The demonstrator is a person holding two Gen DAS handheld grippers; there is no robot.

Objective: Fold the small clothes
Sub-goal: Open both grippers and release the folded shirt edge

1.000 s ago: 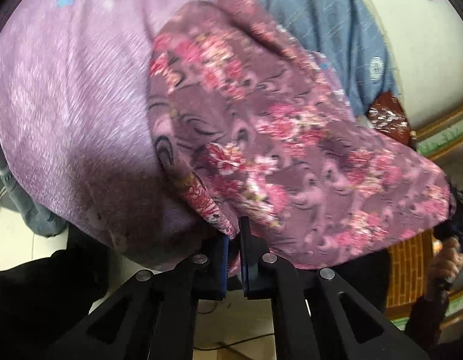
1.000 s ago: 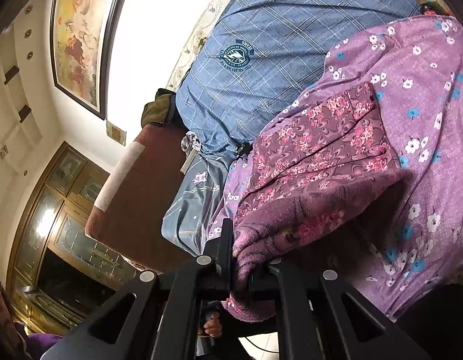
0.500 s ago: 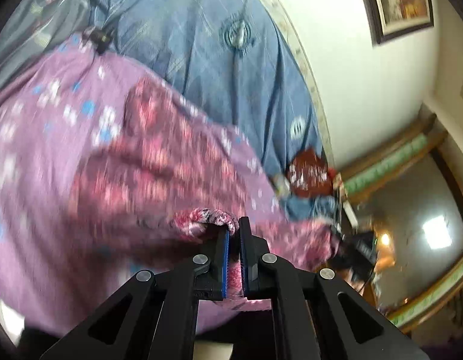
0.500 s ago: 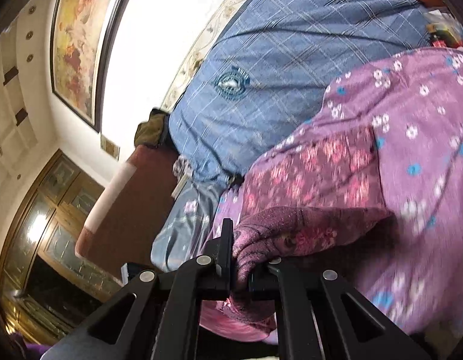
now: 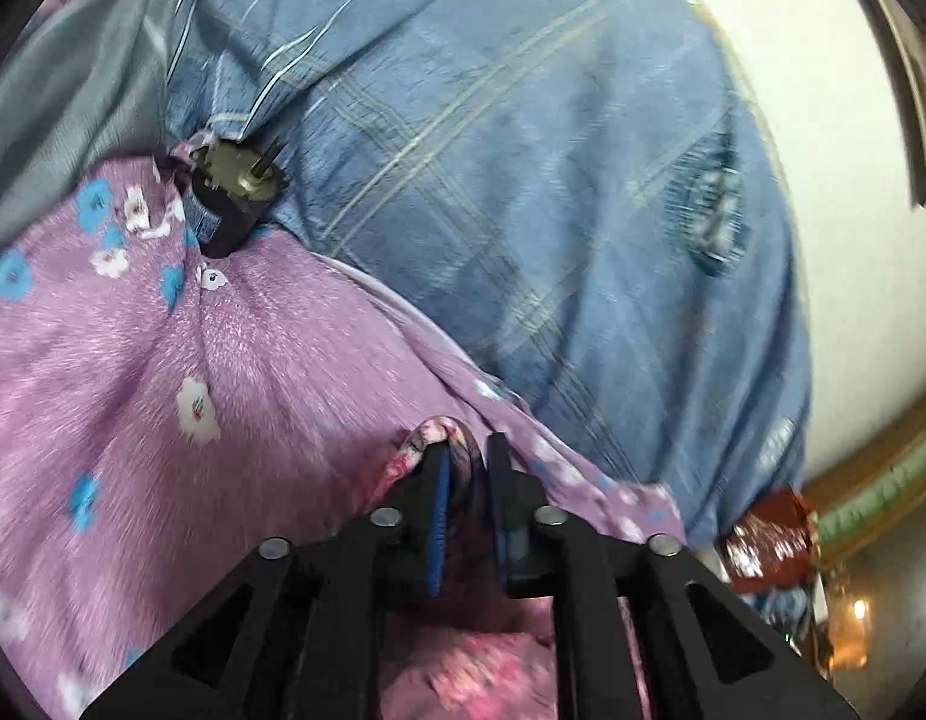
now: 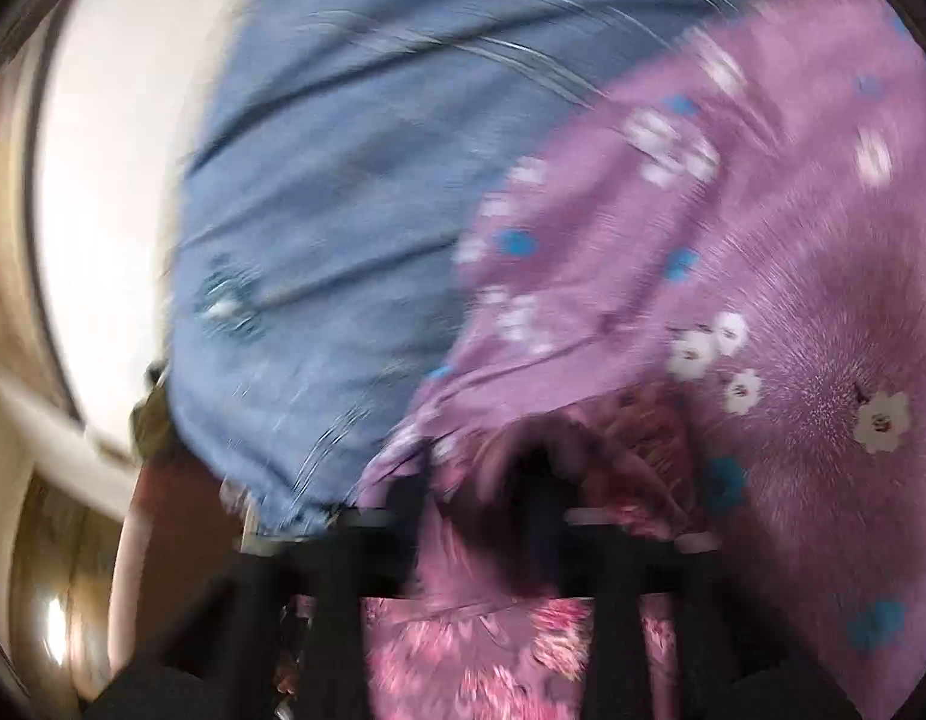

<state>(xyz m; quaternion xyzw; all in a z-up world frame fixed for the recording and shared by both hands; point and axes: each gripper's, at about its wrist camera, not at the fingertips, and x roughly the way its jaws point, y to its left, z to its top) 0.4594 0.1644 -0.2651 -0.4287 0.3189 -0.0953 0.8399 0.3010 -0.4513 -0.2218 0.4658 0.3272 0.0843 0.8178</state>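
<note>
The left tongs [image 5: 466,468] had just been opening, the rose-print garment [image 5: 429,438] loose between their jaws. The right tongs [image 6: 481,480] had parted too, cloth at 6 o'clock on the lilac flowered spread [image 6: 763,240]

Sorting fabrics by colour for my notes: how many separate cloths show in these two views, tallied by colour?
Dark pink rose-print garment: 1
Lilac cover with white and blue flowers: 1
Blue plaid cloth: 1
Grey cloth: 1
Total: 4

Home bedroom — bedcovers [image 5: 523,180], framed picture [image 5: 919,90]
</note>
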